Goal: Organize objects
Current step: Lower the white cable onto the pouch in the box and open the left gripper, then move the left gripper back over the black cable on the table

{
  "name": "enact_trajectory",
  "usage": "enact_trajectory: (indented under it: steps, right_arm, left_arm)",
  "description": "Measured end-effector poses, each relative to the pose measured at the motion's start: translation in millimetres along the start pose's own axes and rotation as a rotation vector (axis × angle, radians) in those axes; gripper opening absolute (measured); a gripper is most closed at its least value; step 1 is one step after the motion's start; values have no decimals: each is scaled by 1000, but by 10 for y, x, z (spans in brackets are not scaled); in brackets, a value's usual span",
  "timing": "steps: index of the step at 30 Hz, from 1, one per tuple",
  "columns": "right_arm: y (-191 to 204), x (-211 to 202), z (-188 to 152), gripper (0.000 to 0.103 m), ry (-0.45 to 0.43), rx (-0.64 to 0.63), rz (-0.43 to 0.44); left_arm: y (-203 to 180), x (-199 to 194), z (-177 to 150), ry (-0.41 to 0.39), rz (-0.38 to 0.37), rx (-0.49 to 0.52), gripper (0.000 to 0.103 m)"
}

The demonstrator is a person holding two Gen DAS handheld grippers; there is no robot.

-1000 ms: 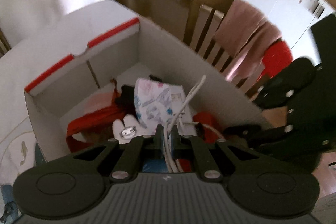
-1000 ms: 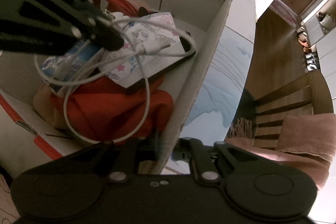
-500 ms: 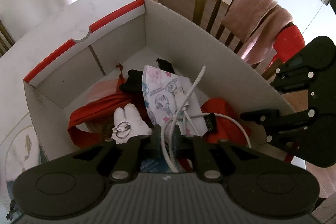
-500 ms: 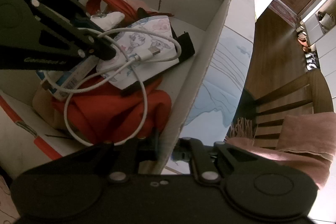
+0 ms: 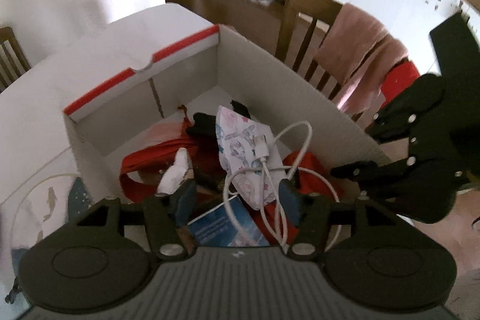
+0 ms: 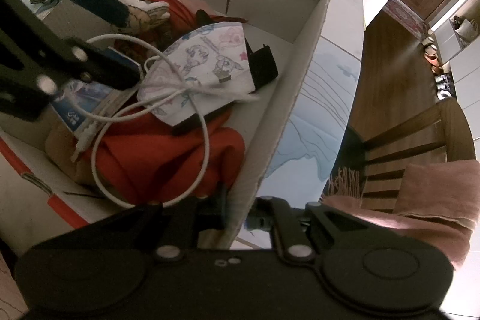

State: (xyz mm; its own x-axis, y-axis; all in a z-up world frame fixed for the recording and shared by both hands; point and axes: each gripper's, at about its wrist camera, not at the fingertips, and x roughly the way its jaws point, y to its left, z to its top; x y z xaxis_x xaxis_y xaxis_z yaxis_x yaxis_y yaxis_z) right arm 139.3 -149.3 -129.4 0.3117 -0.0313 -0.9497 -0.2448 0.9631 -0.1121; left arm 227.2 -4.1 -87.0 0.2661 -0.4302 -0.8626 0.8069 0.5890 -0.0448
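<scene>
White cable (image 5: 271, 167) lies loose in the open cardboard box (image 5: 141, 98), looped over a face mask (image 5: 243, 152) with cartoon pictures. Red cloth (image 6: 168, 152) sits under them, and a blue packet (image 5: 225, 227) is near the front. On the left, the left gripper (image 5: 237, 200) hangs over the box. Its jaws are opening, and the cable runs between them, but they are not pressing it. On the right, the right gripper (image 6: 237, 215) is pinched tight on the box's side wall. Outside the box stands a wooden chair (image 5: 309, 29) with a pink towel (image 5: 360, 50) on it.
</scene>
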Motion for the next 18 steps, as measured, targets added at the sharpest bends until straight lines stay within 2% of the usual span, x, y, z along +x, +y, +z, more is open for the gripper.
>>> enact_trajectory:
  steps: [7, 10, 18]
  right_arm:
    - [-4, -1, 0, 9, 4, 2, -2]
    - [-9, -3, 2, 9, 5, 5, -2]
    - [-12, 6, 3, 9, 10, 7, -2]
  left_arm:
    - [126, -360, -65, -85, -16, -49, 69]
    - [231, -516, -159, -116, -19, -87, 69]
    - [721, -872, -542, -157, 70, -211, 71]
